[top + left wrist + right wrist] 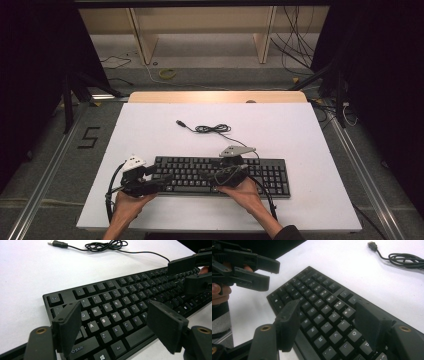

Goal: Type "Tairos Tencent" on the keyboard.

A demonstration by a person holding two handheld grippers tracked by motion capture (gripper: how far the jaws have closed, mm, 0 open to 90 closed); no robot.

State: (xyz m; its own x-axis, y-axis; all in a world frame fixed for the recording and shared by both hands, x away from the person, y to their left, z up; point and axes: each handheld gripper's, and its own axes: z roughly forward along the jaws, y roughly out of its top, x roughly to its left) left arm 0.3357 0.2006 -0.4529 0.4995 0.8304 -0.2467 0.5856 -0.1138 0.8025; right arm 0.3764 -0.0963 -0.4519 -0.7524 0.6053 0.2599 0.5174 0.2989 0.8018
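You hold the left gripper [159, 181] over the left end of the black keyboard [260, 176], jaws apart above the letter keys, and the right gripper [209, 175] over its middle, jaws likewise apart. The keyboard lies near the 6 o'clock edge of the white table [150, 130], its coiled USB cable [212, 128] toward 12 o'clock.

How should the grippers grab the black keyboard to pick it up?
Probably by its two short ends, one hand-held gripper from each side: the keyboard lies flat, long and thin. The left gripper and right gripper hover open over the keys.
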